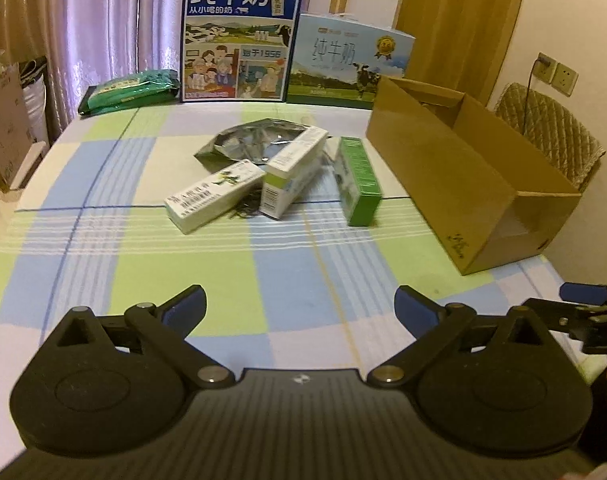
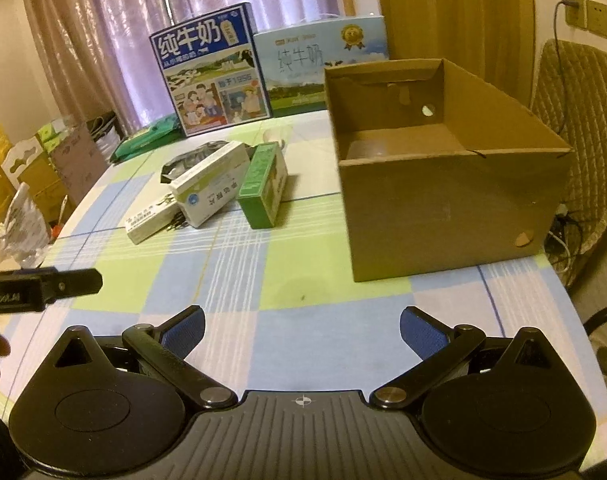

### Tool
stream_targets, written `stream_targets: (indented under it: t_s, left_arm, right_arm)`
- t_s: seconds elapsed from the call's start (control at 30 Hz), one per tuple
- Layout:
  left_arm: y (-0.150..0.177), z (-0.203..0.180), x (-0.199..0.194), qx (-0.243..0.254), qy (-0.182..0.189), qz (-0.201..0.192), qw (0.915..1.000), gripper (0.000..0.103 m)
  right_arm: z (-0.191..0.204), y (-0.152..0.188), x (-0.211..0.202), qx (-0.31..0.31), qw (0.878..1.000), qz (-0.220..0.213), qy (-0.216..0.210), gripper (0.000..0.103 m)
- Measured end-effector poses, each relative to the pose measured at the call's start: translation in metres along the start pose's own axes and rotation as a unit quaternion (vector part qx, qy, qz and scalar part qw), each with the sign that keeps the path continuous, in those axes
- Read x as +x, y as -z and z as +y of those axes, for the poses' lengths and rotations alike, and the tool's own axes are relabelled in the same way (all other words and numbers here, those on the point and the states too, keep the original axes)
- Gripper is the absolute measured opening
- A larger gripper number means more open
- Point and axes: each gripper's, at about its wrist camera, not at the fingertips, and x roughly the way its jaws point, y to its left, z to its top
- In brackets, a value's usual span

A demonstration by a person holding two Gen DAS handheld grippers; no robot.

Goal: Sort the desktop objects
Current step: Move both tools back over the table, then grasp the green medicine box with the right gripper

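Note:
Mid-table lies a small pile: a long white box [image 1: 211,196] [image 2: 151,218], a white-and-green box [image 1: 293,172] [image 2: 209,190] leaning across it, a green box [image 1: 357,182] [image 2: 261,190] on its side, and a silver foil pouch [image 1: 255,142] [image 2: 187,158] behind them. An open brown cardboard box [image 1: 463,184] [image 2: 443,208] stands at the right. My left gripper [image 1: 299,304] is open, low over the near tablecloth, holding nothing. My right gripper [image 2: 301,324] is open too, near the front edge, in front of the cardboard box. Each gripper shows at the edge of the other's view.
Two milk cartons [image 1: 237,36] [image 1: 345,64] stand upright at the table's far edge, with a green packet [image 1: 131,90] lying left of them. The checked tablecloth [image 1: 263,264] covers the table. A padded chair [image 2: 579,120] sits right of the table; cardboard and bags [image 2: 31,176] crowd the floor at left.

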Motion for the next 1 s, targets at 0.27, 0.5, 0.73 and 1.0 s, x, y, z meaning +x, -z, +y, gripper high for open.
stream_targets:
  t_s: [0.27,0.5,0.73,1.0]
  left_arm:
    - [-0.015,0.033,0.022,0.045,-0.021,0.008,0.9987,0.098]
    - [-0.028,0.065,0.054,0.08,-0.028,0.007,0.9964,0.098]
    - [-0.041,0.091,0.089,0.071,-0.019,-0.002,0.9973,0.095]
    - [-0.051,0.105,0.133,0.127,-0.014,0.006,0.9918,0.094]
  right_arm:
    - [0.02,-0.009,0.016,-0.024,1.0,-0.002,-0.012,0.101]
    - [0.043,-0.023,0.041,-0.055,0.998,-0.017,-0.017,0.101]
    - [0.063,-0.036,0.081,-0.093,0.995,-0.025,-0.013,0.101]
    - [0.067,-0.052,0.131,-0.107,0.994,-0.022,-0.002,0.081]
